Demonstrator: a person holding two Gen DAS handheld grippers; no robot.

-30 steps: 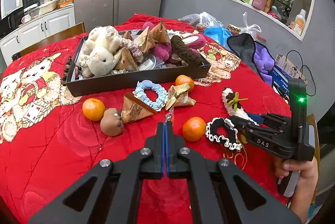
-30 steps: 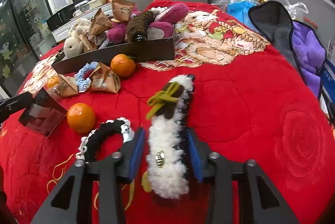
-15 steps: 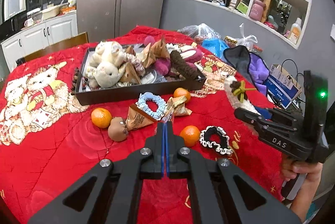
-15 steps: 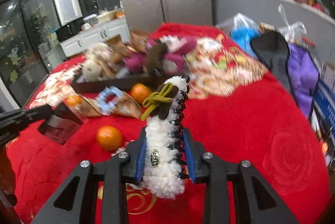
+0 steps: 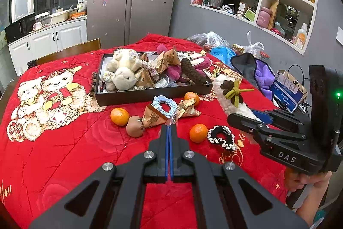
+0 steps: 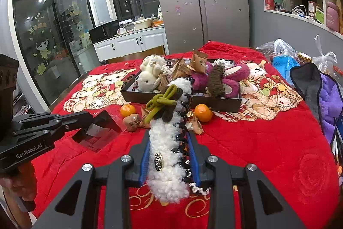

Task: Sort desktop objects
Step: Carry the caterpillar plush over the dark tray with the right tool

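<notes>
item: fluffy white hair claw [image 6: 169, 143], green bow on top, clamped lengthwise between the right gripper [image 6: 169, 156] fingers, lifted clear of the red blanket [image 6: 257, 143], short of the dark tray [image 6: 214, 103]; likely bound for that tray. left gripper [image 5: 168, 143]: fingers pressed together on a clear wrapper [image 5: 171, 121], held aside. near the tray: oranges [image 5: 198, 132], black scrunchie [image 5: 220, 140].

Each fisheye view looks forward along its own black gripper fingers, from above the red printed blanket [image 5: 53, 143] toward the dark rectangular tray [image 5: 150, 94] and the steel refrigerator (well behind). Both share that tray [image 6: 214, 102], and each catches the other gripper at its side edge.
</notes>
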